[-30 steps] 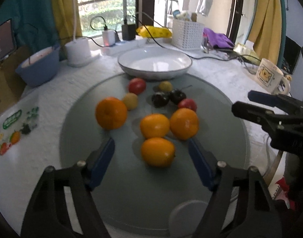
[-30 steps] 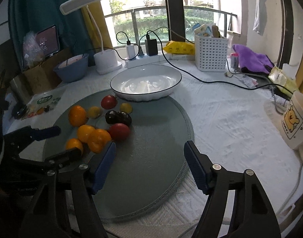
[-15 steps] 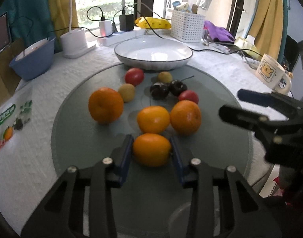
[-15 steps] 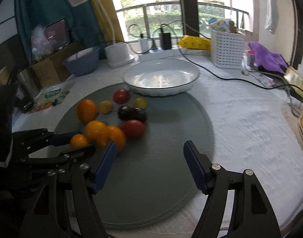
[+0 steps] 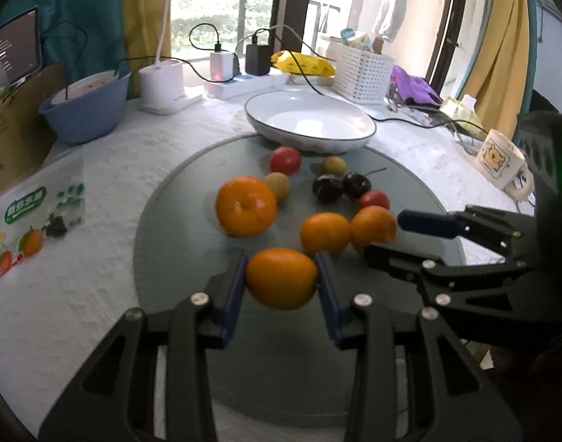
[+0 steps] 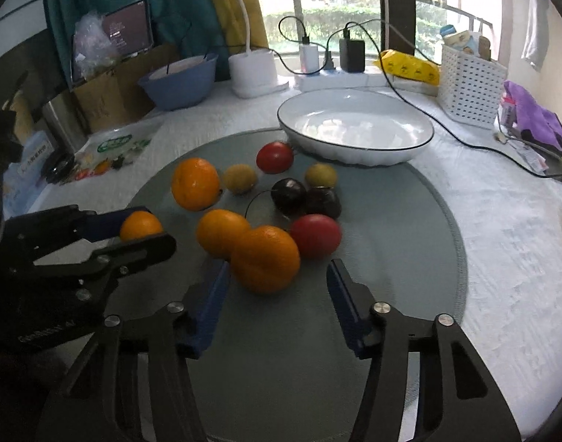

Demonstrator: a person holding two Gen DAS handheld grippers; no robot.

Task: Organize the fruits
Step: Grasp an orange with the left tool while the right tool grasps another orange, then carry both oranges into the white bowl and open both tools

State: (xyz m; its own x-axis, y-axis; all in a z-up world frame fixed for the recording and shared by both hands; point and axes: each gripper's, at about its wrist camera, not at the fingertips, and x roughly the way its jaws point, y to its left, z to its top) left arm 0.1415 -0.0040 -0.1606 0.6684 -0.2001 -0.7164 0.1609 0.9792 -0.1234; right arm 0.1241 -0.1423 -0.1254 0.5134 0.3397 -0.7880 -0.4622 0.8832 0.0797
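Left gripper (image 5: 281, 283) clamps the nearest orange (image 5: 281, 278) for lifting; right gripper (image 6: 277, 287), jaws closing, straddles another orange (image 6: 266, 258) at twelve o'clock.

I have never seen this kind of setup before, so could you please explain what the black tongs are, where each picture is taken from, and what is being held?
There is no robot here: a person holds a pair of tongs in each hand, and each carries a wide-angle camera looking along its two fingers.

The left wrist view shows the left tongs shut on an orange, with blue pads pressed against both its sides. The right tongs reach in from that picture's right edge.

The right wrist view shows the right tongs closing around another orange; that orange sits between the pads, which do not press on it yet.

More oranges, red, yellow and dark fruits lie on a round glass disc. Behind it stands an empty white dish.
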